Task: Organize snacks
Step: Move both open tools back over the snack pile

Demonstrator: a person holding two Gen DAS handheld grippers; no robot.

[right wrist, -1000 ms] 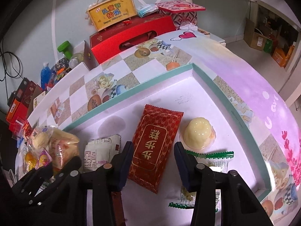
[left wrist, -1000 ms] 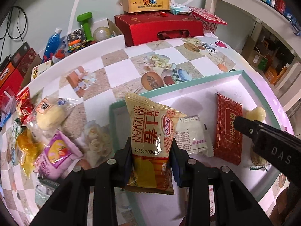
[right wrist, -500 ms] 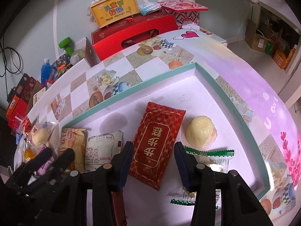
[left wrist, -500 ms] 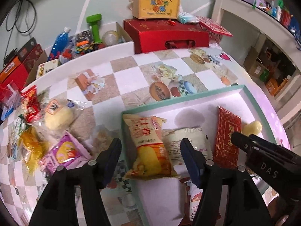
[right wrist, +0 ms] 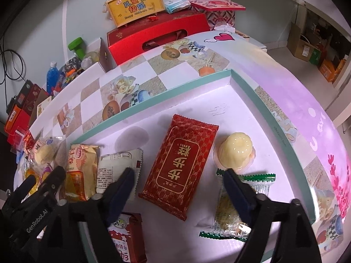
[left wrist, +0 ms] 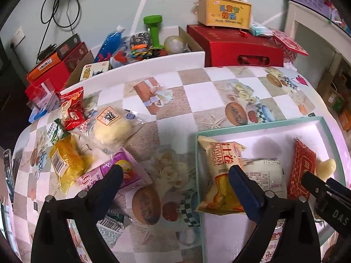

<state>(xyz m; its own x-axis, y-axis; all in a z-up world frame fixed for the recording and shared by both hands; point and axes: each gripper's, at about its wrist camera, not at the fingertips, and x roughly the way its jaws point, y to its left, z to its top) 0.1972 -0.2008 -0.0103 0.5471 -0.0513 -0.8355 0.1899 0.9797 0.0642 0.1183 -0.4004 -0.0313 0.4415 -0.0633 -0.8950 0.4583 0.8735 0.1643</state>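
Observation:
A white tray with a teal rim (left wrist: 252,127) (right wrist: 153,100) holds a row of snacks. An orange-yellow packet (left wrist: 221,175) (right wrist: 81,171) lies loose at its left end. My left gripper (left wrist: 174,175) hangs over the tray's left edge, jaws opening wide, nothing pressed between them. A red patterned packet (right wrist: 182,164) (left wrist: 300,171) lies flat in the tray between the pads of my right gripper (right wrist: 178,175), whose jaws are opening and do not touch it. A white packet (right wrist: 118,171), a yellow jelly cup (right wrist: 235,151) and a green-edged clear packet (right wrist: 232,206) also lie in the tray.
Loose snacks lie on the checked tablecloth at left: a purple packet (left wrist: 114,175), a yellow one (left wrist: 65,160), a wrapped bun (left wrist: 109,129) and a red packet (left wrist: 72,109). A red-and-white packet (right wrist: 127,236) lies at the tray's near edge. Red gift boxes (left wrist: 237,48) stand beyond the table.
The left gripper let go of the orange-yellow packet, which now lies in the tray, and drew back leftward with jaws spread wide. The right gripper's jaws spread apart around the red packet.

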